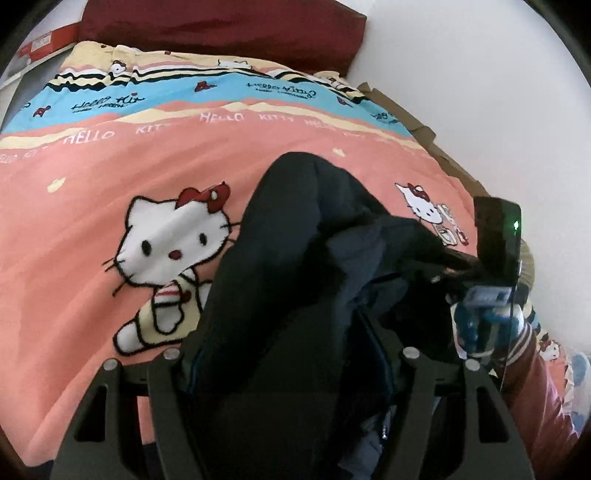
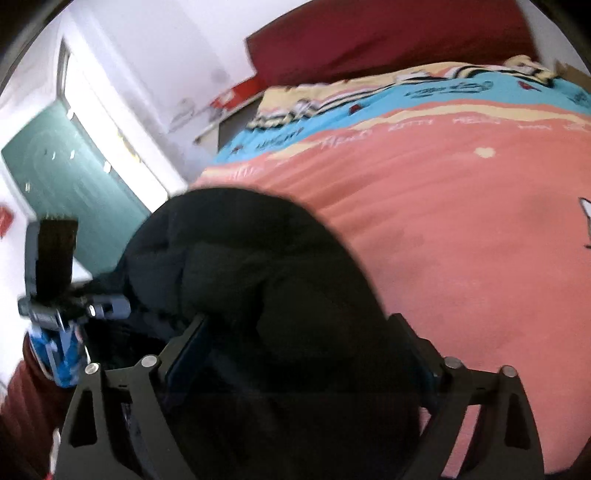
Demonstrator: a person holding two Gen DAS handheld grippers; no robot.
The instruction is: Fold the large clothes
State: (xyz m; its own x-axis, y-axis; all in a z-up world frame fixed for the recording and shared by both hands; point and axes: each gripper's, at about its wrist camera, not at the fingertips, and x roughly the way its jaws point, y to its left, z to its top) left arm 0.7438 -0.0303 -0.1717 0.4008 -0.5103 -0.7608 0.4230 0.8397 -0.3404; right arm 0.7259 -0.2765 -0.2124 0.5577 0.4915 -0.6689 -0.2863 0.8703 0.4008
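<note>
While each tool grips it, the dark garment [image 1: 295, 280] bulges ahead of both. Left tool [image 1: 291, 373] and right tool [image 2: 291, 354] are clamped on its fabric, above the bed [image 1: 92, 166].

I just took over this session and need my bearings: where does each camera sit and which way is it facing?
Left wrist: sits on the left gripper, facing along its fingers over the dark jacket toward the red pillow; the right gripper shows at the right edge.
Right wrist: sits on the right gripper, facing across the bed cover toward the green door; the left gripper shows at the left.
Shared: jacket, bed cover, pillow.
</note>
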